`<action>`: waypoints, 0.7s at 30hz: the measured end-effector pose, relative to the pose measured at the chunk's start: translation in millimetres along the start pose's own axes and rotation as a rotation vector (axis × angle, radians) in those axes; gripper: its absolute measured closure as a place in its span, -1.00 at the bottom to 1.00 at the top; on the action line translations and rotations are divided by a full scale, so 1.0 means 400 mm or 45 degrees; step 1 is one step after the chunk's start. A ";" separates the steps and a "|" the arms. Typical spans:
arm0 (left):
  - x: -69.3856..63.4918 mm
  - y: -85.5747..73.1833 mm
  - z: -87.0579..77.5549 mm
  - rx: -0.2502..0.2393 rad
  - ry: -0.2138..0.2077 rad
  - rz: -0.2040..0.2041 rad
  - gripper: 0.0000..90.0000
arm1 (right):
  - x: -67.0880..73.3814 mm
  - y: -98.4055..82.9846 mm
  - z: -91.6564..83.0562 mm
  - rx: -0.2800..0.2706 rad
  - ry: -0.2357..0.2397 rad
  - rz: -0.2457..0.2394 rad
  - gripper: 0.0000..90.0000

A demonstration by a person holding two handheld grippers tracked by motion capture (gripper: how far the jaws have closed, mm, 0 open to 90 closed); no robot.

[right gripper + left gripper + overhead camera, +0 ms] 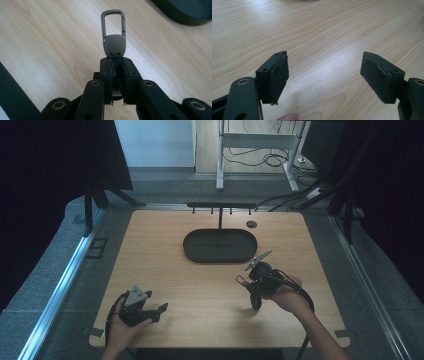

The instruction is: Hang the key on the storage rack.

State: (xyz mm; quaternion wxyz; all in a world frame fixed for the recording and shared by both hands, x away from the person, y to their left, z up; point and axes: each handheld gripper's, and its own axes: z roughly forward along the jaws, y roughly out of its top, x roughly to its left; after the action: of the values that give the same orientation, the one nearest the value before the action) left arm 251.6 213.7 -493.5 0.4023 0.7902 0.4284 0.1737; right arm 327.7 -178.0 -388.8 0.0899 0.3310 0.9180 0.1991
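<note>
Wooden table before us: our right gripper, clamped tight on a metal key clip at four o'clock, should carry it level toward the black tray at twelve o'clock, while our left gripper rests wide open, empty.

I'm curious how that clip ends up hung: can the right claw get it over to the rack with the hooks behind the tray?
Probably yes. The right claw is shut on the clip, loop end free, and lifted off the table. Only the low black tray lies before the hook rack, so passing above it looks feasible.
</note>
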 end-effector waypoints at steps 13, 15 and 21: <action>-0.003 0.000 0.003 0.006 -0.003 -0.003 -0.49 | -0.019 -0.004 -0.042 -0.098 -0.014 0.039 0.80; -0.003 0.000 0.002 0.006 -0.003 -0.004 -0.49 | -0.021 -0.004 -0.044 -0.104 -0.013 0.043 0.80; -0.001 0.000 0.001 0.004 -0.001 -0.003 -0.49 | -0.026 -0.003 -0.053 -0.118 -0.026 0.051 0.80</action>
State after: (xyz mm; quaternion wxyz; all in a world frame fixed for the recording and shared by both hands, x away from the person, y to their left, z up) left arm 251.6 213.1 -493.6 0.4013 0.7904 0.4296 0.1721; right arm 328.6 -191.9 -369.6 0.1105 0.3467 0.9000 0.2399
